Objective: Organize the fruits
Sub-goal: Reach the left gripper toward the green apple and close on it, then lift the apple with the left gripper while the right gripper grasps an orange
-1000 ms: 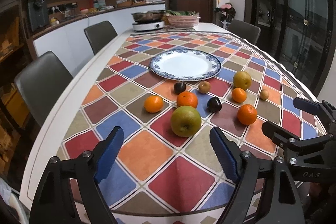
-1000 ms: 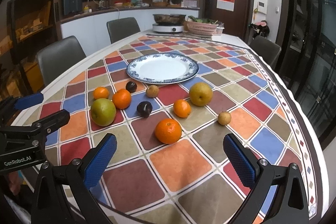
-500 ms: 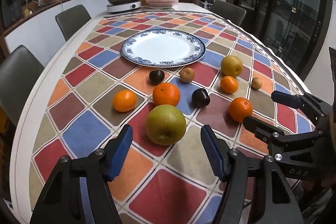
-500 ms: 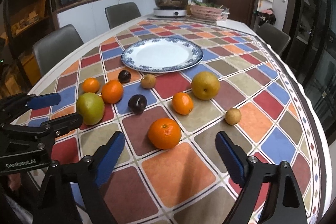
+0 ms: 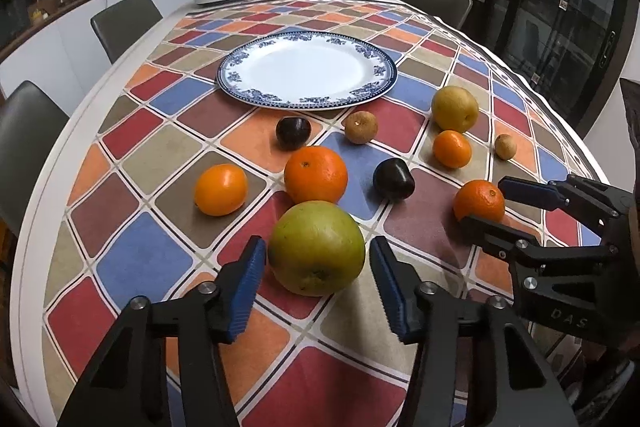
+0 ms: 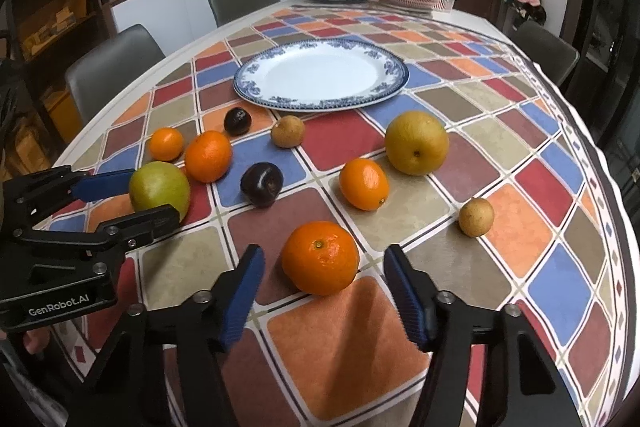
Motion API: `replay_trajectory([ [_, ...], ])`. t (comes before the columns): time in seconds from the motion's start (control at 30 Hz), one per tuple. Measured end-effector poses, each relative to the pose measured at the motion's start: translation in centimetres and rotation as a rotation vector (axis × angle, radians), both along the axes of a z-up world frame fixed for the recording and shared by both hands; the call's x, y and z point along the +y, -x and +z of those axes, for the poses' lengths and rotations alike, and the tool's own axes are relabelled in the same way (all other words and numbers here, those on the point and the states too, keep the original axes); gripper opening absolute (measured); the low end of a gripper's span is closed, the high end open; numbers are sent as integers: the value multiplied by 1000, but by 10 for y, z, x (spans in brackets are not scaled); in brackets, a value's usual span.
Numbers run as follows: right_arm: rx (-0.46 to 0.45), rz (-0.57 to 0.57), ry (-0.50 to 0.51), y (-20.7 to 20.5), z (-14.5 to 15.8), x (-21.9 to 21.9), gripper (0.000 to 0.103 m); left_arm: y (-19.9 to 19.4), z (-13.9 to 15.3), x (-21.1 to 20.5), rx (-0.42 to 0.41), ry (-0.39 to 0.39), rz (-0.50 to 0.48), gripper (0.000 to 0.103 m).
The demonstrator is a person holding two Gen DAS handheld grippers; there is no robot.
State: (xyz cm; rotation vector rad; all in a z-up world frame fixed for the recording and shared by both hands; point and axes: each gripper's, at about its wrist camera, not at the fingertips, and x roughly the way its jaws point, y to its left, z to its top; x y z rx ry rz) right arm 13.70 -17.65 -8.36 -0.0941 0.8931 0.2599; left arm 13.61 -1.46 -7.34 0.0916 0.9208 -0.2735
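Fruits lie loose on the checked tablecloth (image 5: pixel 168 259), all on the near side of the plate (image 5: pixel 306 69), which holds nothing yet. I count 9: 4 oranges, 2 dark plums, 2 small brown fruits, a yellow pear (image 5: pixel 455 108) just off the plate's right rim, and a green apple (image 5: pixel 316 247) farthest from the plate.

Both grasps are in hand at once. The left gripper (image 5: pixel 317 283) straddles the green apple, its blue pads (image 5: pixel 251 279) close on either flank; its jaws have just been closing, and a sliver of cloth appears to show on each side, though the fisheye makes contact hard to rule out. I take it as not yet clamped. The right gripper (image 6: pixel 325 289) brackets an orange (image 6: pixel 320 257) near the apple, farther from the plate than the pear; its jaws have also just been closing, with clear gaps left, so it grips nothing.

Next, I would say, each pair must finish closing square on the fruit's widest part, firmly enough to lift yet gently enough not to bruise or squirt a round fruit out. Then comes a lift over the plums and oranges between here and the plate.
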Motion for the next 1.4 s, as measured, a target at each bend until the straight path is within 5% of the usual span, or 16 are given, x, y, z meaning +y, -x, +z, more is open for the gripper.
replay_trajectory([
  [0.4,43,17,-19,-8,-6,0,43,-9,-3,-1,3,-4,-2,49],
  [1.03,-34,68,-51,-9,24,5,42,-12,24,1,-46,35,5,49],
  [1.4,-53,87,-110,-52,51,6,42,-43,59,1,-123,27,7,49],
])
